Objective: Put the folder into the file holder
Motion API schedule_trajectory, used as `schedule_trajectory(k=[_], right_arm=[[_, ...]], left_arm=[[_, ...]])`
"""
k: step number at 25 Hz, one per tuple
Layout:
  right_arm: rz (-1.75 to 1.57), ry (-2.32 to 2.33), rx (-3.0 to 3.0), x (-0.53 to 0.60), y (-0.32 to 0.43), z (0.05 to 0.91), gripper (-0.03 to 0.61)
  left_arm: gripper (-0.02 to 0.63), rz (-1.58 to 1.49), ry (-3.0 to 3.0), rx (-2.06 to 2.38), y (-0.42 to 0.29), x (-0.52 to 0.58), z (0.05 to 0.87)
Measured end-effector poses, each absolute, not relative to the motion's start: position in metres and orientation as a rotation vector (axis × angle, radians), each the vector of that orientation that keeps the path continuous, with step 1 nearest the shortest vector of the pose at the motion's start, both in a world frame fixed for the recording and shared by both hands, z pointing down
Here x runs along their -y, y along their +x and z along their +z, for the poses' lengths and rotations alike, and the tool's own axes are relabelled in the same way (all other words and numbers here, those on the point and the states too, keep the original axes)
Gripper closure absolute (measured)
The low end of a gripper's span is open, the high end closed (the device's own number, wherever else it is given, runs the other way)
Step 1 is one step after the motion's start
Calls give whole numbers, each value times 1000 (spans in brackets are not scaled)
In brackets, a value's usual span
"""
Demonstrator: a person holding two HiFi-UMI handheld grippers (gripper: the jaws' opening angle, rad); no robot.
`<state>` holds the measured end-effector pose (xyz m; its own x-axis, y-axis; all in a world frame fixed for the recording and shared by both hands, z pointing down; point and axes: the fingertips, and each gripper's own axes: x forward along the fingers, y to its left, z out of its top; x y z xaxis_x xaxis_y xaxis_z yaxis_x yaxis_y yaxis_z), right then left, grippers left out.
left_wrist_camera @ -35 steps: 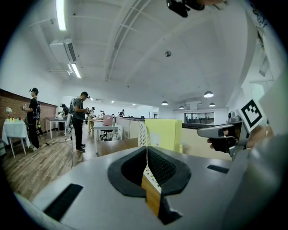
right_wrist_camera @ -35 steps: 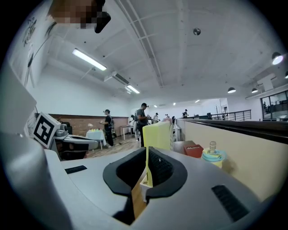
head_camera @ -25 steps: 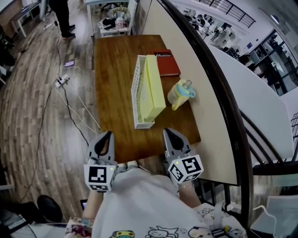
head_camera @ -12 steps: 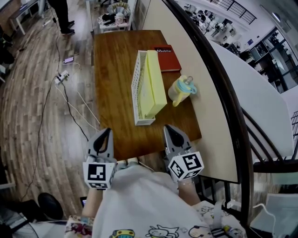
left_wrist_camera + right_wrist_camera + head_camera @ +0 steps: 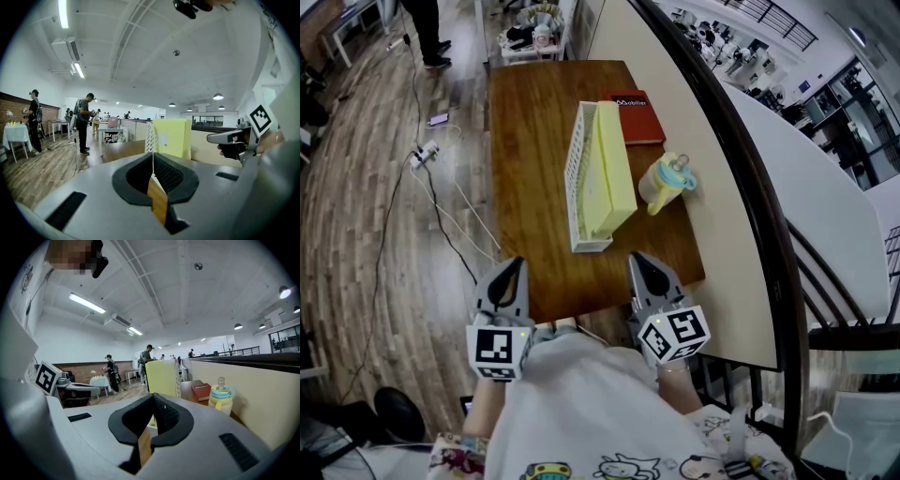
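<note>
Nothing has moved: left gripper (image 5: 516, 272) and right gripper (image 5: 637, 265), both clenched empty, face the flat yellow folder (image 5: 614, 169) upright in the white slatted file holder (image 5: 574, 159), lengthwise ahead, nearer the right.

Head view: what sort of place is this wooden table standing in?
Probably an open-plan office: the table stands against a beige partition, holds a white file holder, and people stand by desks under ceiling strip lights.
</note>
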<state>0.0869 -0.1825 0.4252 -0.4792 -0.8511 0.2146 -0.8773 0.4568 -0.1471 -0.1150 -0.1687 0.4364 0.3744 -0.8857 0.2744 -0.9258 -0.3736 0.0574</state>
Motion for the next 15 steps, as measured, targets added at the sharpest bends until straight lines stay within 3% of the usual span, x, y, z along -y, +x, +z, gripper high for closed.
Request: schedule_trajectory(k=[15], right_arm=[[343, 1530, 2582, 182, 85, 423, 578]], left_arm=[[609, 278, 2458, 1604, -114, 167, 433]])
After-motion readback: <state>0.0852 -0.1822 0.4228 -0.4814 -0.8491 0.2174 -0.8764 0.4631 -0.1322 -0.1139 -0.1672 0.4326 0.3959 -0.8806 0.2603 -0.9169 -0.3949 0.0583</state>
